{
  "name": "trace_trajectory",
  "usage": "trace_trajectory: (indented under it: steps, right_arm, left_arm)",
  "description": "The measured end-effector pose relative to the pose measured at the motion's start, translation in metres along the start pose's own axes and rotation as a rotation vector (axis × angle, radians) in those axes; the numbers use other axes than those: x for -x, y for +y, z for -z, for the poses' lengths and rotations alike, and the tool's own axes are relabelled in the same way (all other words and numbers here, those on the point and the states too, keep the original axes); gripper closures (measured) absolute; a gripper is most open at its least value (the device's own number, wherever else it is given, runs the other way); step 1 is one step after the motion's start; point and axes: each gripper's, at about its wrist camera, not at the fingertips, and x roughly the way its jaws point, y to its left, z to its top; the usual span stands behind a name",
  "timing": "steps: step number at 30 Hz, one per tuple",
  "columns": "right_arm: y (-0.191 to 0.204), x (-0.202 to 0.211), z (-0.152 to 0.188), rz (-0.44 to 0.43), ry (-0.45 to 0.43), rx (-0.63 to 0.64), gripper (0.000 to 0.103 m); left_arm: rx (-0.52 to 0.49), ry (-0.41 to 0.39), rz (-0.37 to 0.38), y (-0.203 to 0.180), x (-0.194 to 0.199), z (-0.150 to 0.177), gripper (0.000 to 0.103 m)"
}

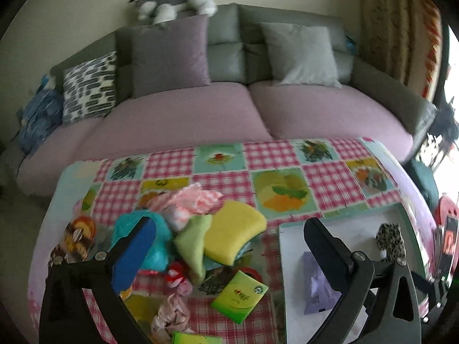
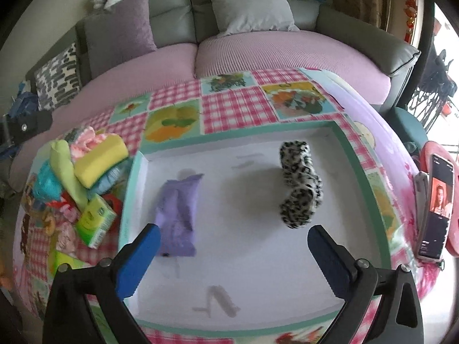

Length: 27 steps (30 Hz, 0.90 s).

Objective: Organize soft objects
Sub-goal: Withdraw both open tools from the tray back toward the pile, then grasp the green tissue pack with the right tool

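Across the lower centre of the right wrist view lay a shallow white tray [image 2: 338, 132] with a green rim, holding two soft items well apart: a lilac soft packet [image 2: 179, 213] at centre-left and a leopard-print plush roll [image 2: 301, 185] at centre-right. At the left edge of that frame, outside the tray, sat a heap of unsorted soft goods: a yellow sponge [image 2: 100, 159] on top, a light green cloth [image 2: 67, 169] beside it, a teal cloth [image 2: 46, 182] at the pile's left, a pink striped fabric [image 2: 86, 139] behind, and a green tissue pack [image 2: 94, 219] just beside the tray's left wall. The right gripper [image 2: 233, 239] hung over the tray near its front, fingers spread wide, holding nothing. In the left wrist view the left gripper [image 1: 229, 230] hung over the heap and the tray's left edge, likewise spread wide and holding nothing. Everything rested on a table with a pink checked tablecloth [image 2: 232, 107]. A phone [image 2: 436, 209] stood lit at the right edge. Behind, across the upper frame, stood a sofa [image 1: 183, 120] with cushions and a grey plush dog [image 1: 175, 3] on its back.
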Motion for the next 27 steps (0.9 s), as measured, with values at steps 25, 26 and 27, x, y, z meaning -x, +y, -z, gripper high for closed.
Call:
trace_trajectory:
  steps: [25,26,27]
  right_arm:
    - [0.099,0.015,0.012,-0.139,-0.141,0.057,0.000]
    - [0.103,0.014,0.012,-0.139,-0.139,0.062,0.000]
    - [0.106,0.014,0.013,-0.142,-0.136,0.063,0.000]
  left_arm:
    - [0.207,-0.014,-0.153,0.110,0.020,0.069,0.000]
    - [0.197,-0.015,-0.158,0.110,0.020,0.070,0.000]
    - [0.192,-0.014,-0.159,0.111,0.020,0.072,0.000]
